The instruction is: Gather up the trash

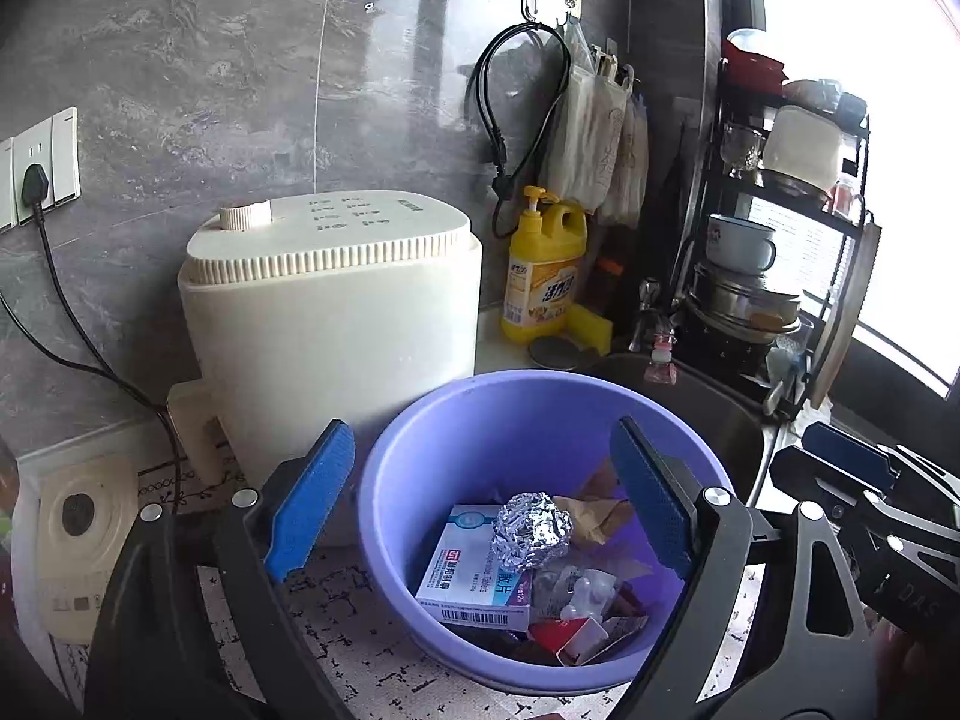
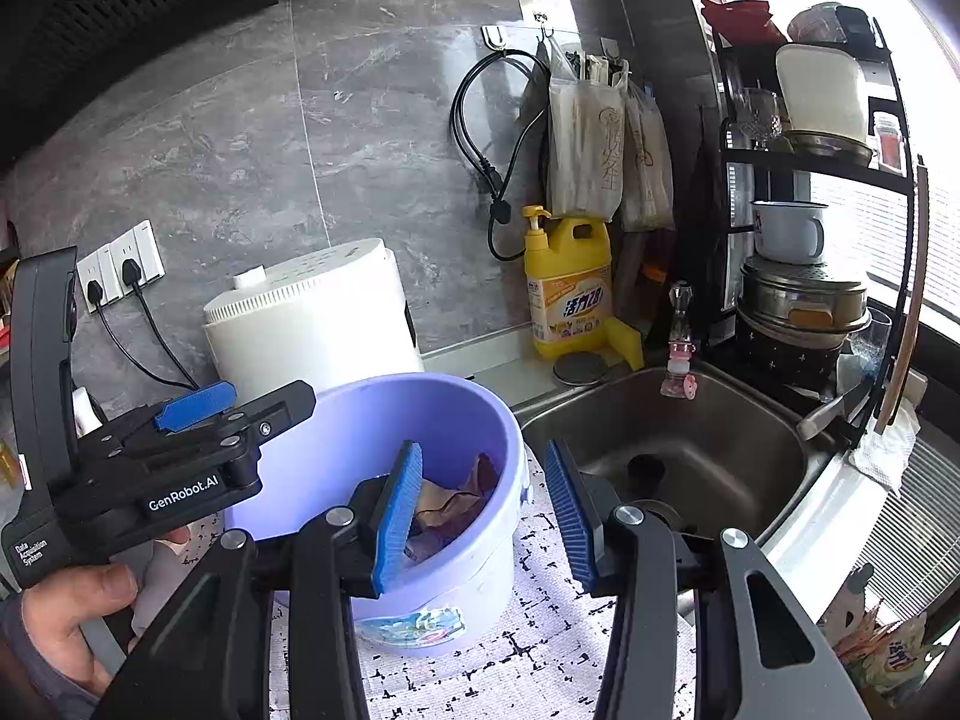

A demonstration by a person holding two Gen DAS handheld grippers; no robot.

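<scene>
Over the bucket (image 1: 480,420), my left gripper (image 1: 498,498) and right gripper (image 2: 480,516) gape empty; careless rim knocks could tip it.

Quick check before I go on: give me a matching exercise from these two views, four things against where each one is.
Things:
1. foil ball
2. yellow detergent bottle
3. white enamel mug
4. black power cord

Places:
A. hanging from a wall hook
B. on the black rack right of the sink
C. inside the purple bucket, on top of the medicine box
D. on the counter against the wall, behind the sink's left corner

Pairs: 1-C, 2-D, 3-B, 4-A
</scene>
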